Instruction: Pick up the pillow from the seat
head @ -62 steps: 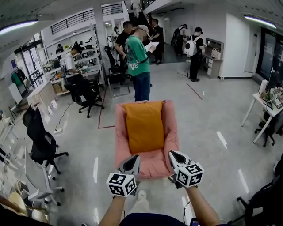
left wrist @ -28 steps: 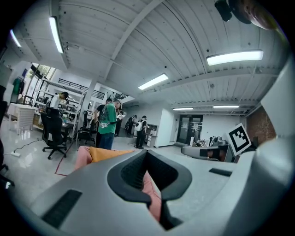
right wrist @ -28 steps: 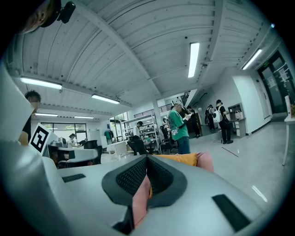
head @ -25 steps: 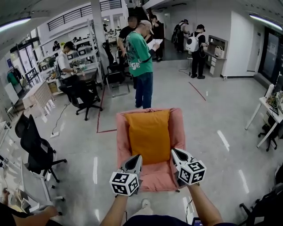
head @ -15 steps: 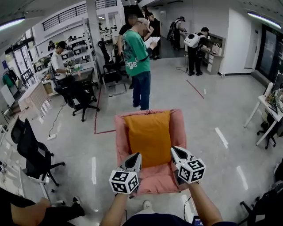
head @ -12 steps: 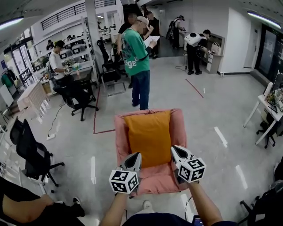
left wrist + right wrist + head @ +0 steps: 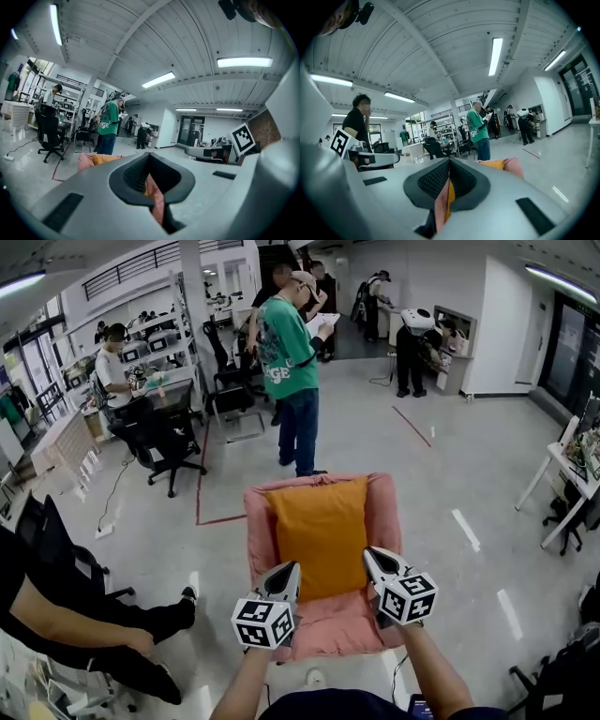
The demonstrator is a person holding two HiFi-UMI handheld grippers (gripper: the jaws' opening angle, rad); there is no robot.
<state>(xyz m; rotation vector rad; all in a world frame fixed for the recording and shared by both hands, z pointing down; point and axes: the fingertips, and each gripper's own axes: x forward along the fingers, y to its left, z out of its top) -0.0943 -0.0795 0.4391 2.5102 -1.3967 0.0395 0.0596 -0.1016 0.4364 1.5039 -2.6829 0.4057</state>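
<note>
Head view showed the orange pillow point(image 7: 322, 535) lying along the pink seat point(image 7: 255, 531). The left gripper point(image 7: 284, 570) and right gripper point(image 7: 372, 557) hovered over its near end, both clenched on nothing. Risk: unopened jaws would shove the pillow rather than grip it.

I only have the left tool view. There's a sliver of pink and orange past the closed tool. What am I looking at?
Observer: The head view shows a pink seat with an orange pillow lying on it.
Operator: Where do the tools sit against that pillow?
Observer: The left tool and the right tool flank the pillow's near end, one at each corner.
Operator: Is the right tool open?
Observer: No. The right tool view shows its jaws together with nothing between them.
</note>
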